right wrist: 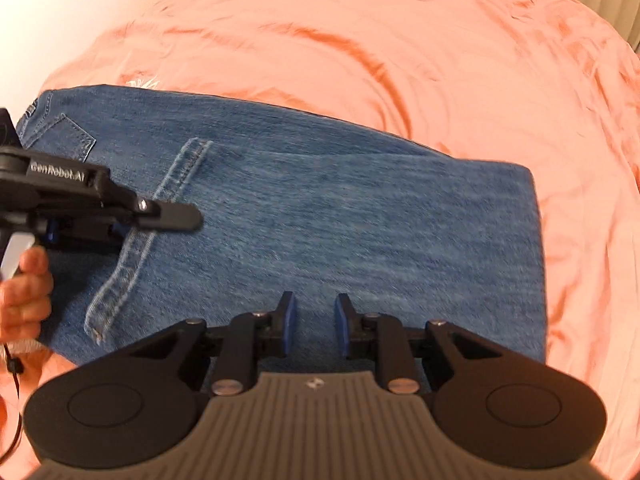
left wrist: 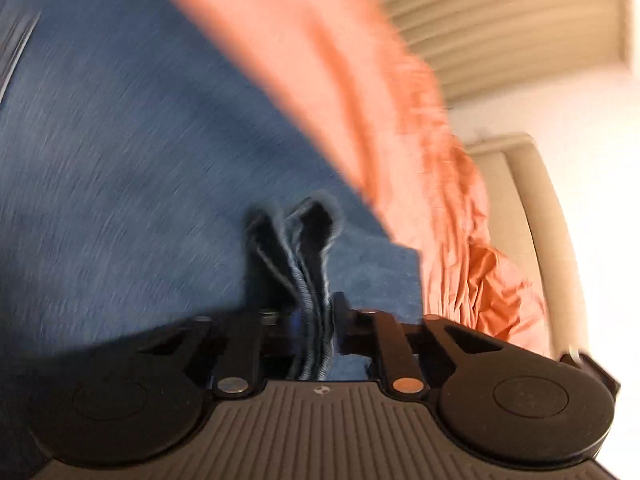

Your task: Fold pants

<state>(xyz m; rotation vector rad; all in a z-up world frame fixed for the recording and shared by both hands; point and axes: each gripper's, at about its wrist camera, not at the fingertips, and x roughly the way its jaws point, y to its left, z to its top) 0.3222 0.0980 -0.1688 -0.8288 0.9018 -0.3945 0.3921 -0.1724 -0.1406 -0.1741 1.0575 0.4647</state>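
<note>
Blue jeans (right wrist: pixel 320 220) lie folded on an orange bedsheet (right wrist: pixel 400 60), with a back pocket at the far left and a hem strip lying across them. My left gripper (left wrist: pixel 314 320) is shut on a bunched hem of the jeans (left wrist: pixel 312 264); the view is blurred. It also shows in the right wrist view (right wrist: pixel 160 216), at the left over the hem strip (right wrist: pixel 132 256). My right gripper (right wrist: pixel 316 316) is open and empty, just above the near part of the jeans.
A person's hand (right wrist: pixel 24 300) holds the left gripper's handle. Beige curtains (left wrist: pixel 500 20) and a beige headboard (left wrist: pixel 532 220) stand beyond the bed. The jeans' right folded edge (right wrist: pixel 536 260) lies near the bed's middle.
</note>
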